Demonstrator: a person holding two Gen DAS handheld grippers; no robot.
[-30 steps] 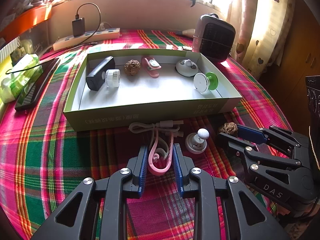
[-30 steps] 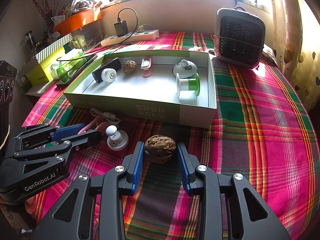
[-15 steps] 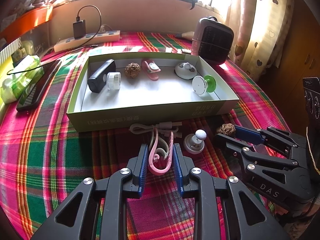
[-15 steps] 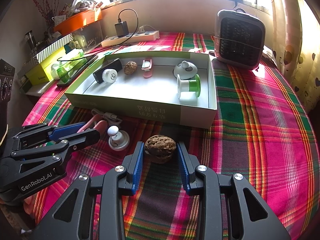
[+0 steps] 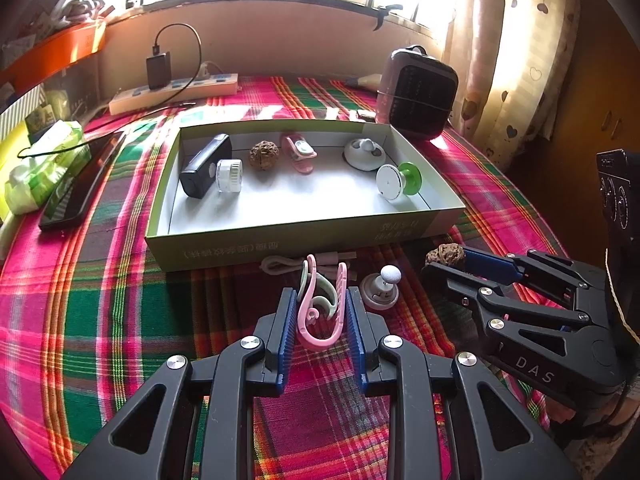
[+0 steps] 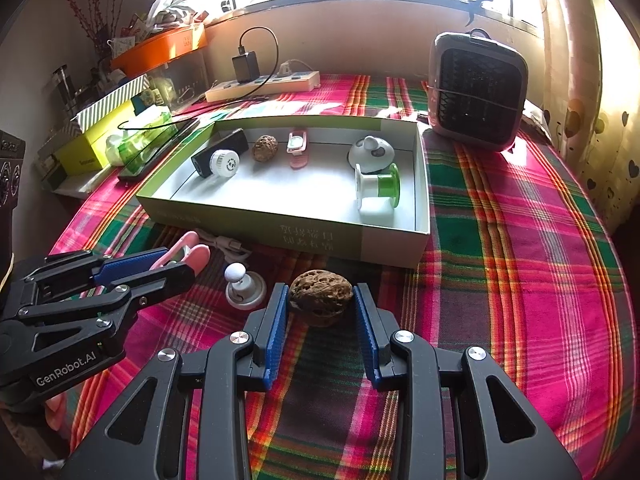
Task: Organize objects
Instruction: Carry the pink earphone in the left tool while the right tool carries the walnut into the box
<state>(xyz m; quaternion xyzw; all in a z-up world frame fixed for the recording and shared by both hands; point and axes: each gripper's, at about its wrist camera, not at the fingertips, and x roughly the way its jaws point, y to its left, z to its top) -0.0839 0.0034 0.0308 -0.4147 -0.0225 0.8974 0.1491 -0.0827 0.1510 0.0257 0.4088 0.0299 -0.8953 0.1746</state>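
My left gripper (image 5: 320, 312) is shut on a pink ear-hook clip (image 5: 320, 308) and holds it above the plaid cloth, in front of the green-walled box (image 5: 280, 240). My right gripper (image 6: 320, 312) is shut on a brown walnut (image 6: 321, 295), also in front of the box (image 6: 320, 236). A white knob on a round base (image 5: 380, 290) stands on the cloth between the grippers; it also shows in the right wrist view (image 6: 245, 286). The box holds a black device, a white cap, a walnut, a pink clip, a white dome and a green-and-white spool (image 6: 378, 188).
A pale cable (image 5: 280, 266) lies against the box's front wall. A dark fan heater (image 6: 476, 92) stands behind the box on the right. A power strip (image 5: 176, 94), a black phone (image 5: 80, 188) and a green tissue pack (image 5: 40, 168) lie at the left.
Both grippers have risen and drawn back slightly from the box, each keeping its object. The pink clip now hangs off the cloth between the left fingers.
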